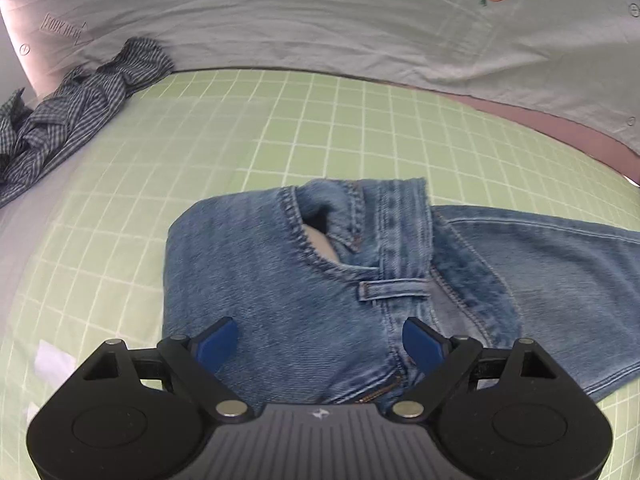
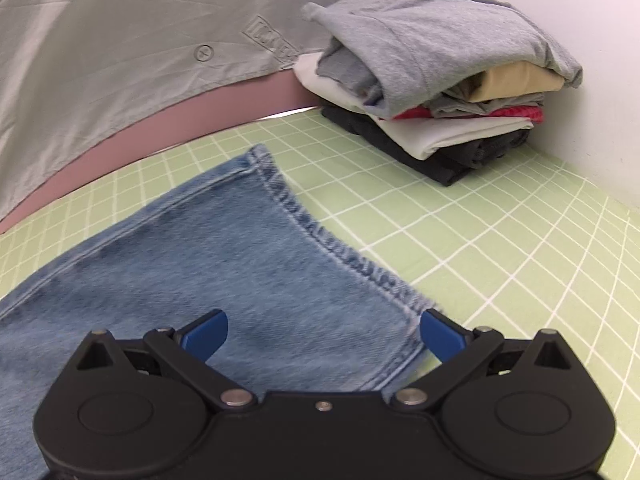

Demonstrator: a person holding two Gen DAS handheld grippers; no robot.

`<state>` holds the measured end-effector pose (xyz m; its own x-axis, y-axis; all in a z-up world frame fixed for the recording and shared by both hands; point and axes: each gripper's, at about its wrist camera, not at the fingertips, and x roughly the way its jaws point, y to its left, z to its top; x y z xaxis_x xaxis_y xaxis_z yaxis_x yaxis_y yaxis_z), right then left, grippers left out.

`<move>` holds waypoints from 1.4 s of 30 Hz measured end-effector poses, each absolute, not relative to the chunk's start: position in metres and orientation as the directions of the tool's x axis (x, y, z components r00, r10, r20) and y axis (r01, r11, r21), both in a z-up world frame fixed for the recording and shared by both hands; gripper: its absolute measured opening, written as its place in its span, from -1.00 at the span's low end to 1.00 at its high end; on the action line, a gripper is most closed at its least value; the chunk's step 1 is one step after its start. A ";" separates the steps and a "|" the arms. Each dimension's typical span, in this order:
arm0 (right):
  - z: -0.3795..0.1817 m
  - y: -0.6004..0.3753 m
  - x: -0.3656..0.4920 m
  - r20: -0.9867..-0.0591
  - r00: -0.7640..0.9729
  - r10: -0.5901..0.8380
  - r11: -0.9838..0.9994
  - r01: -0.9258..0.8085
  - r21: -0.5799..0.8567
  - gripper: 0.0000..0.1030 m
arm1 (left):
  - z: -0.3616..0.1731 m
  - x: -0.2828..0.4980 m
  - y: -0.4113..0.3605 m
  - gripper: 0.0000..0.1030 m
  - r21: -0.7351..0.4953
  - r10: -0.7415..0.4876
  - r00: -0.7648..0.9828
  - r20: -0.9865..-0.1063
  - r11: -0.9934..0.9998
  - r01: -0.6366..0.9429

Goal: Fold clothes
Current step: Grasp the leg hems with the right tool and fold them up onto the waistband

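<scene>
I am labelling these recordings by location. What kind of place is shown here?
Probably a bedroom, with folding done on a bed. A green grid-patterned sheet covers a soft surface, blue jeans lie spread on it, a stack of folded clothes sits by the wall, and a crumpled checked shirt waits aside.

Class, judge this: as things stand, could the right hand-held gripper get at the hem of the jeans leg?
Probably yes: the right hand-held gripper is open, over the jeans, with nothing covering the hem.

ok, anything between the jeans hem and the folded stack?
Nothing: only bare green grid sheet separates the jeans hem from the folded stack, as the right wrist view shows.
</scene>
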<state>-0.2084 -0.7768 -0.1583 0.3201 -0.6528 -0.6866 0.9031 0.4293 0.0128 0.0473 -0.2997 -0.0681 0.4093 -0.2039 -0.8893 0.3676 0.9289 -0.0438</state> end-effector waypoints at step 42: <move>-0.064 -0.553 -0.112 -0.556 0.806 -0.202 0.897 0.380 0.225 -0.66 | -0.026 -0.011 -0.195 0.92 -0.044 -0.178 0.518 -0.837 0.965 0.260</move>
